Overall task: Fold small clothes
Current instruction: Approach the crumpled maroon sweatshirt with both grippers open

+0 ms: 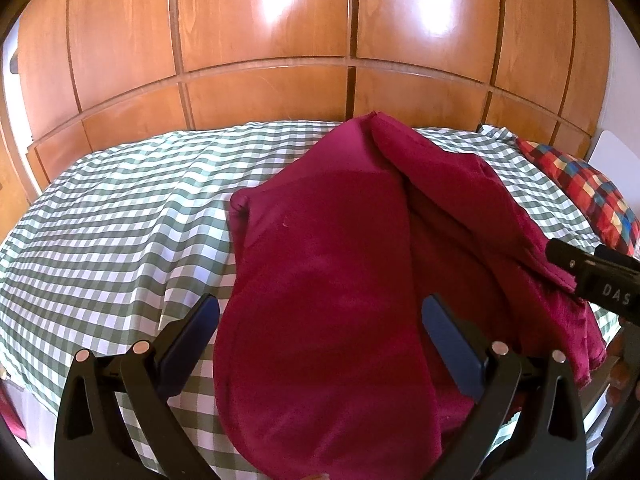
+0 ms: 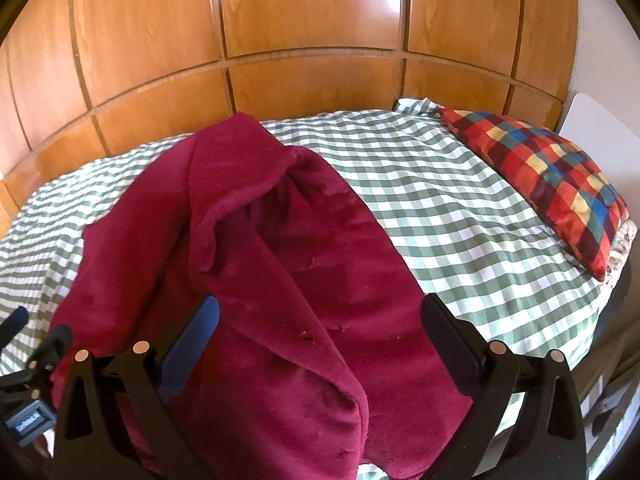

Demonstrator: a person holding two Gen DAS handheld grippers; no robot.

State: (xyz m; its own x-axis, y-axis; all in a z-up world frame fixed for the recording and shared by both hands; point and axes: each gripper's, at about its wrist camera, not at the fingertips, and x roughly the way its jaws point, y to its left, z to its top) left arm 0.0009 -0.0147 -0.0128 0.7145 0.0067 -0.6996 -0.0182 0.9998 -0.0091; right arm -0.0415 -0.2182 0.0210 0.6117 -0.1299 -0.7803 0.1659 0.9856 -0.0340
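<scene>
- Your left gripper (image 1: 320,344) hangs spread wide over the plush crimson fleece garment (image 1: 320,280), which lies on the green-and-white checked bedsheet (image 1: 112,220) beneath and ahead of both claws.
- Your right gripper (image 2: 320,344) is likewise spread, gripping nothing.
- One lengthwise fold looks made; the right side stays rumpled, so more folds remain.
- Only the right view shows the whole multicoloured plaid pillow (image 2: 552,184), beyond its right finger.

a bedroom in a home, as i see it through both wrist cameras: a bed (image 2: 460,216) made up in green-and-white checked sheet, a multicoloured plaid pillow (image 2: 556,184) at its far right corner, and glossy wooden wardrobe doors (image 1: 264,32) running along the bed's far edge, daylight glinting off the panels.
</scene>
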